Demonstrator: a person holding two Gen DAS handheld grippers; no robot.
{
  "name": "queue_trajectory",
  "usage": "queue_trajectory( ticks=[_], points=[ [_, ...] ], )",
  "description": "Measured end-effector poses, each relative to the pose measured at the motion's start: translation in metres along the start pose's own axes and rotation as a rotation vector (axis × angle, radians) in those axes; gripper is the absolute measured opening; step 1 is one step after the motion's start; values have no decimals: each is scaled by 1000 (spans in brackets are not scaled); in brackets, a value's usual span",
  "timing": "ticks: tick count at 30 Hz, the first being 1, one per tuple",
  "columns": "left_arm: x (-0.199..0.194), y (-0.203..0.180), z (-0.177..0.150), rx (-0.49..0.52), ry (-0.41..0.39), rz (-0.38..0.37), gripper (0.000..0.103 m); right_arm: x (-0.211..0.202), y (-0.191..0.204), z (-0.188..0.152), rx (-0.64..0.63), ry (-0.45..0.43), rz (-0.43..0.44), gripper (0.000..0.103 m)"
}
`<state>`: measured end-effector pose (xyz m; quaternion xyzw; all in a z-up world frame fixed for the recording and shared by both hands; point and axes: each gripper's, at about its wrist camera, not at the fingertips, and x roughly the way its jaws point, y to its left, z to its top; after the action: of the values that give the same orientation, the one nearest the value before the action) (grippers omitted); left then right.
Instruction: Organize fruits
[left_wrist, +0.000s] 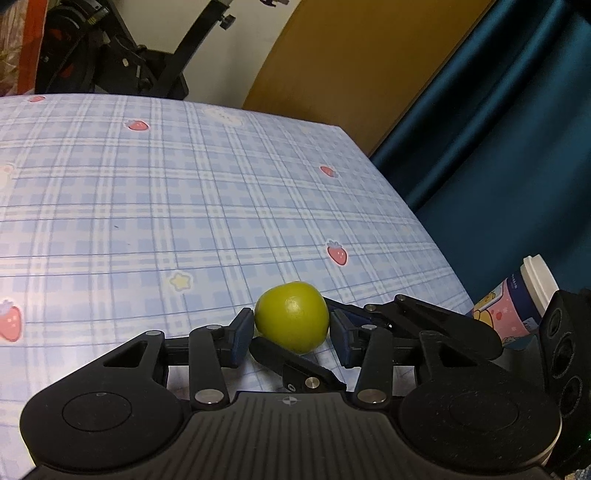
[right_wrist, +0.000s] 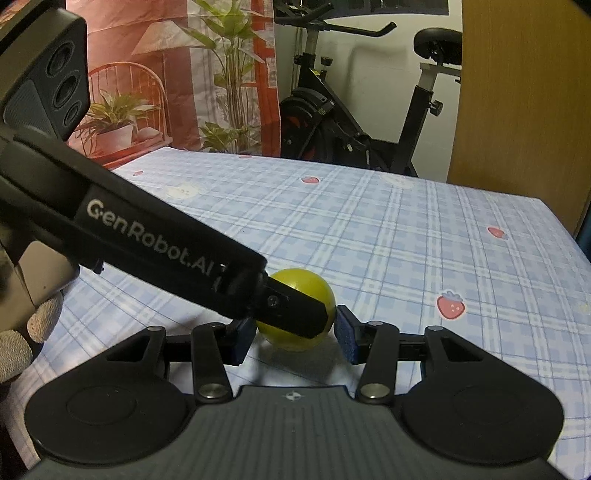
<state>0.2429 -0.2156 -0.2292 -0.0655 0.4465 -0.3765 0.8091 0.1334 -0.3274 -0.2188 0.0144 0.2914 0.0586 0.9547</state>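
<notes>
Fruit sits dead ahead of both tools: a green apple (left_wrist: 291, 315) on the tabletop (left_wrist: 147, 203), near its right edge and close to the near right corner. The left hand-held gripper (left_wrist: 291, 325) brackets it, one blue pad touching the apple's side and the other just beside it with a thin gap, so the jaws are narrow but not fully pressing. From the other camera the right hand-held gripper (right_wrist: 295, 334) also straddles the same apple (right_wrist: 310, 295), its pads just beside the skin on either side, narrow, not clearly squeezing. Both are equally near, their fingers crossing at the fruit. The apple is round with no long axis, smooth, yellowish green, glossy with a small highlight. Beyond the right edge stands a cartoon-printed cup (left_wrist: 517, 299)
</notes>
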Motion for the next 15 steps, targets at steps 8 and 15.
queue_trajectory(
  ticks=[8,15],
  points=[
    [-45,8,-3,-3,-51,31,47,-9,27,15,-27,-40,36,49],
    [-93,16,-9,-22,-109,73,47,-16,61,32,-79,-71,79,49]
  ],
)
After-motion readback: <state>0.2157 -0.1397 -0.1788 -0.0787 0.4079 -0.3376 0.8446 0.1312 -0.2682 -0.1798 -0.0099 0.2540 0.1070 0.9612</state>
